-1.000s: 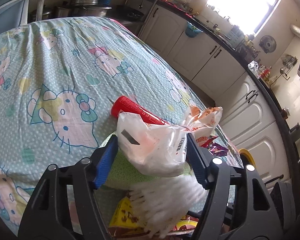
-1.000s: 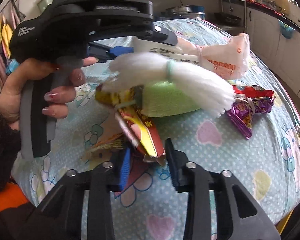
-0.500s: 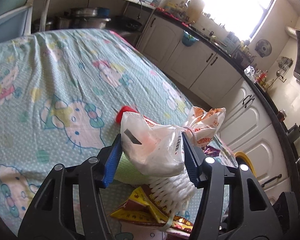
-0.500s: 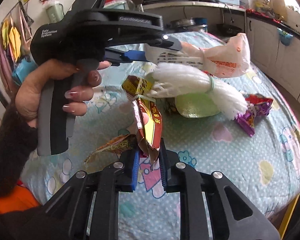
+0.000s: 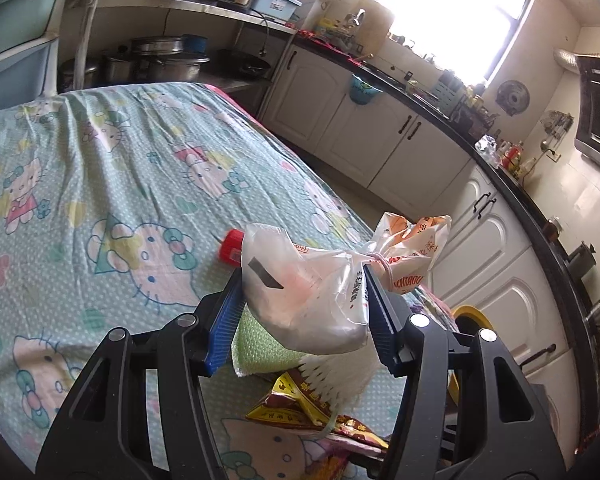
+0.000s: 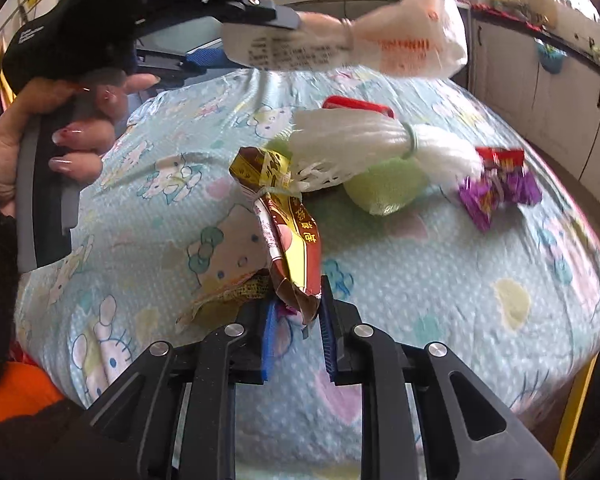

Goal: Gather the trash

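Note:
My left gripper (image 5: 302, 286) is shut on a white plastic bag (image 5: 300, 292) tied with a band and holds it above the table. The same bag (image 6: 400, 44) crosses the top of the right wrist view, where a hand (image 6: 60, 128) grips the left tool. My right gripper (image 6: 298, 316) has the lower end of a brown-and-yellow snack wrapper (image 6: 292, 236) between its pads, and its jaws are opening slightly. A string joins the wrapper's top to a white foam net (image 6: 380, 140). A pale green pad (image 6: 384, 188), a red tube (image 6: 356, 105) and a purple wrapper (image 6: 500, 184) lie on the table.
A Hello Kitty cloth (image 5: 100, 160) covers the table. Another yellow wrapper (image 6: 228, 296) lies by my right gripper. White kitchen cabinets (image 5: 380, 148) run along the right, and pots (image 5: 160, 60) stand behind the table's far end.
The left gripper has risen with the bag clamped tighter. The right gripper closed on the snack wrapper and raised it upright, tugging the foam net along.

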Demonstrator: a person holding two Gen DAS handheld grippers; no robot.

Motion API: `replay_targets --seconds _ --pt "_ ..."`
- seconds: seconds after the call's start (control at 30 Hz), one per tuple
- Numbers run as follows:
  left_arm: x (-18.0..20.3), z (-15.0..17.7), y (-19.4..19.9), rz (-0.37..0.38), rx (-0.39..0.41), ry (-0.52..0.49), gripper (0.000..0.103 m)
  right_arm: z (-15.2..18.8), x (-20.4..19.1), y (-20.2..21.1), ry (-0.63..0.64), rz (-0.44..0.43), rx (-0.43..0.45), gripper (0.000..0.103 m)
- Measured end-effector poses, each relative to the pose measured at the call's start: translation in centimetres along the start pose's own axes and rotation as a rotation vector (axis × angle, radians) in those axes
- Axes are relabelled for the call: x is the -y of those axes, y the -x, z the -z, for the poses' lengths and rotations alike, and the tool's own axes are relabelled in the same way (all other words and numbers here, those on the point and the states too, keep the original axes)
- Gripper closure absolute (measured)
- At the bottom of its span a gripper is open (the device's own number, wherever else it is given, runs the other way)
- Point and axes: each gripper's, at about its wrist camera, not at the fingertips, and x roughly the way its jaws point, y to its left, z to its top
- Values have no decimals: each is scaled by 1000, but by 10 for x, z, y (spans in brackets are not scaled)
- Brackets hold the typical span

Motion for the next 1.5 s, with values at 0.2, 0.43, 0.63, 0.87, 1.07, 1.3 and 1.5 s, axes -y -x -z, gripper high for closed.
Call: replay_targets --seconds 0.2,0.43,0.63,0.87,1.07,1.3,1.5 --pt "17 3 -2 27 -6 -19 54 14 26 7 -78 -18 -14 76" --pt "37 5 -6 48 -11 -43 54 16 28 18 -95 -57 9 57" --pt "49 6 -10 62 -16 -59 54 0 17 3 -57 -58 -21 58" --pt "64 8 -16 74 -37 -86 54 -7 7 -15 -3 -70 -45 61" --pt "71 4 -13 79 -31 -100 54 -6 8 4 -42 -125 40 64" --pt "91 -16 7 117 27 -119 54 -10 19 46 -122 -167 152 64" --pt "118 -30 18 161 69 -154 54 -13 28 81 -144 -123 225 64"
